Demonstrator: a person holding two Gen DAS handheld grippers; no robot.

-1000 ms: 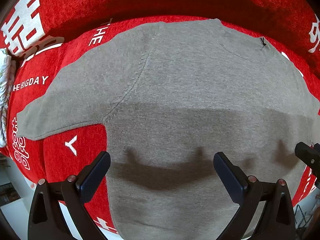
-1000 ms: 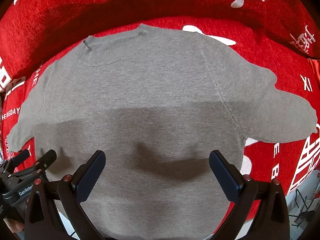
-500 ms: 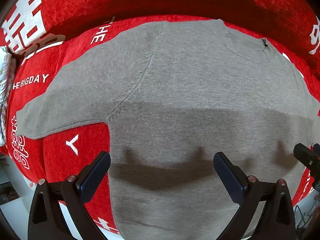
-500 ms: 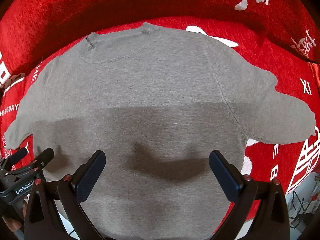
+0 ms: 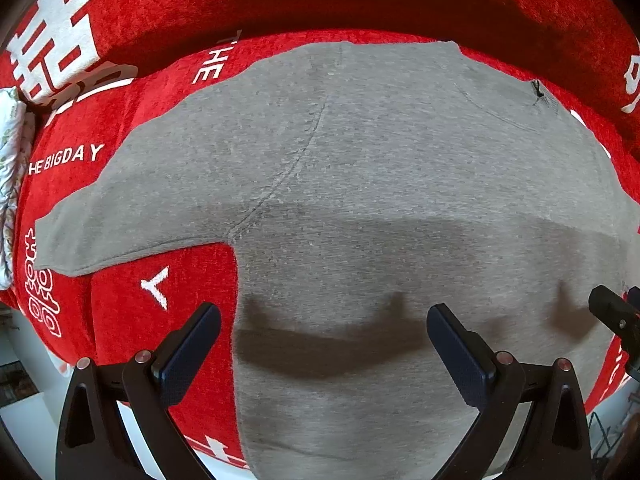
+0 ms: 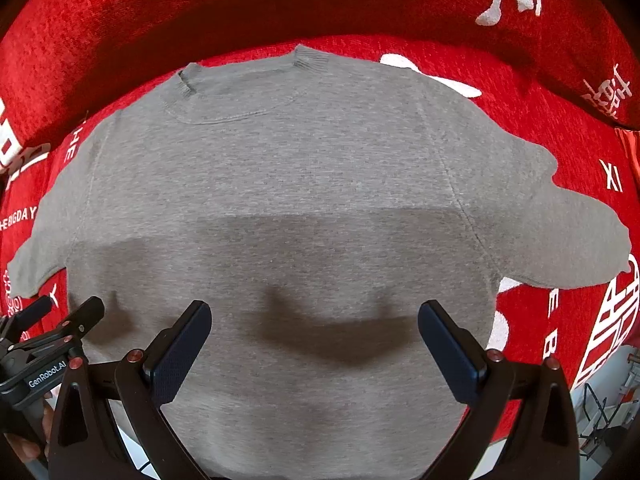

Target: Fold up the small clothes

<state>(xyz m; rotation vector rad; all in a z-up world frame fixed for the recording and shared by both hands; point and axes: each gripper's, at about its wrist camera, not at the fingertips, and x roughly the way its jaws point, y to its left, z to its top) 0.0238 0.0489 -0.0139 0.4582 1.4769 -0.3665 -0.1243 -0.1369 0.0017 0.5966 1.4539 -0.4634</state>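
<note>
Grey sweater lies flat on the red cloth, barely nearer than a second ago, both my left gripper and right gripper hovering open, so no fold started.

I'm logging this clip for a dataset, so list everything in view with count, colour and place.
T-shirt: one, grey, spread flat on the red cover, collar at the far side, both short sleeves out to the sides.
Cover: one, red with white lettering, under the T-shirt and rising behind it.
Patterned cloth: one, white with a faint print, far left edge of the left wrist view.
Left gripper: one, black with dark blue pads, open above the T-shirt's left side.
Right gripper: one, same colours, open above the T-shirt's lower middle.
</note>
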